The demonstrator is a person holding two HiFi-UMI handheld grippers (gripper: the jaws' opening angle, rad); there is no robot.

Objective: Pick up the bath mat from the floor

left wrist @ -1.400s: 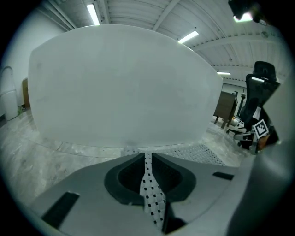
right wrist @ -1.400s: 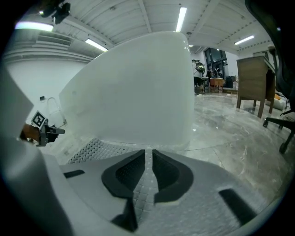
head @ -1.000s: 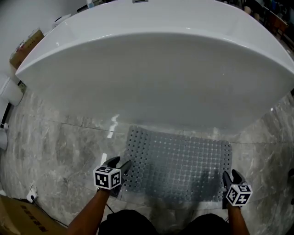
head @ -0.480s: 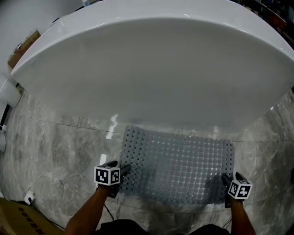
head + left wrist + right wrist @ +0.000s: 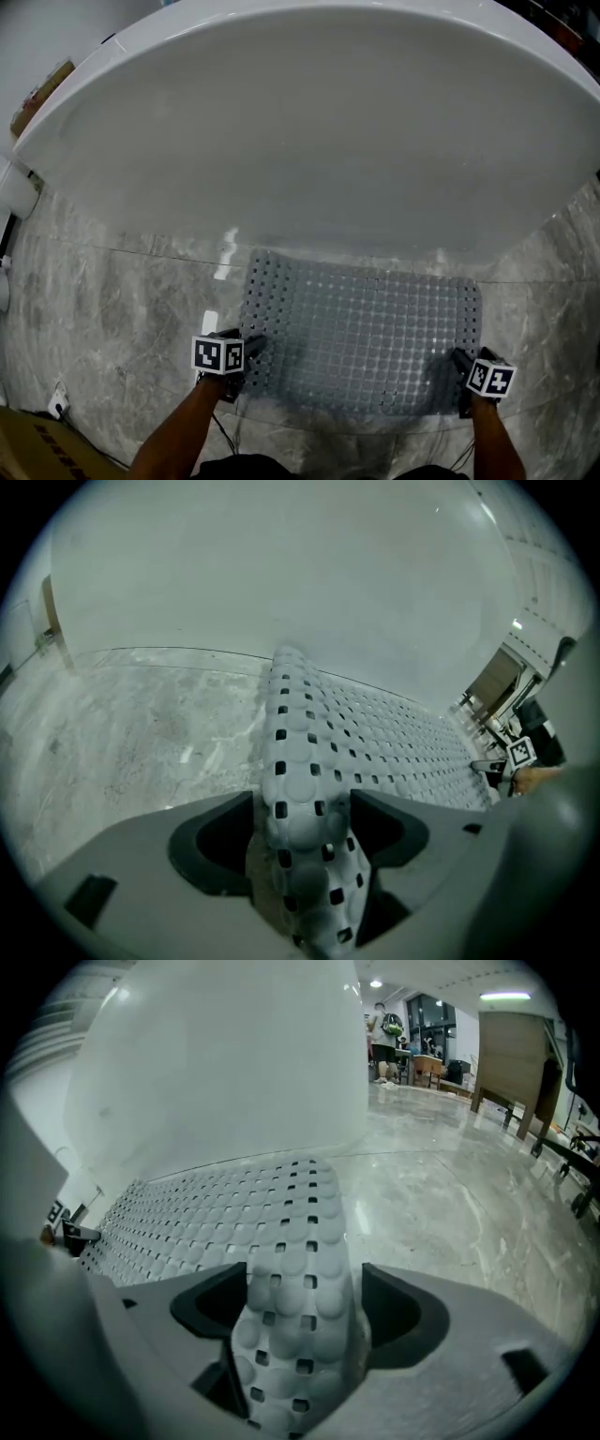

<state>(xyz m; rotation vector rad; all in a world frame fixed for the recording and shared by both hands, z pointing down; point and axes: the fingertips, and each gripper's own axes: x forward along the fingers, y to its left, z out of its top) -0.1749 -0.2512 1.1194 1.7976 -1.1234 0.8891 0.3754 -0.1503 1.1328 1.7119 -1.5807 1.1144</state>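
Head view: a large white glossy oval bathtub (image 5: 309, 122) fills the upper half. Only its rim and bulging outer wall show, so what it holds cannot be told. Against its foot, a grey perforated rubber bath mat (image 5: 361, 333), rectangular with rounded corners and rows of small bumps and holes, lies on the grey veined marble floor (image 5: 112, 291). The left gripper (image 5: 246, 352) is at the mat's near left corner and the right gripper (image 5: 461, 361) at its near right corner, each carrying a cube with square markers.

Left gripper view: the left gripper (image 5: 300, 822) has its jaws opening, with the mat's (image 5: 375, 733) left edge bunched into a raised ridge between them. A dark gap shows beside the left pad. The rest of the mat spreads flat to the right along the tub's (image 5: 281, 564) smooth wall. Bare mottled floor (image 5: 141, 733) lies to the left.

Right gripper view: the right gripper (image 5: 305, 1307) has its jaws opening too, with the mat's (image 5: 216, 1213) right edge standing as a bumpy, square-holed fold between them and nearly filling the space. The mat runs off to the left beneath the tub (image 5: 225, 1063). Polished floor (image 5: 450, 1194) stretches to the right.
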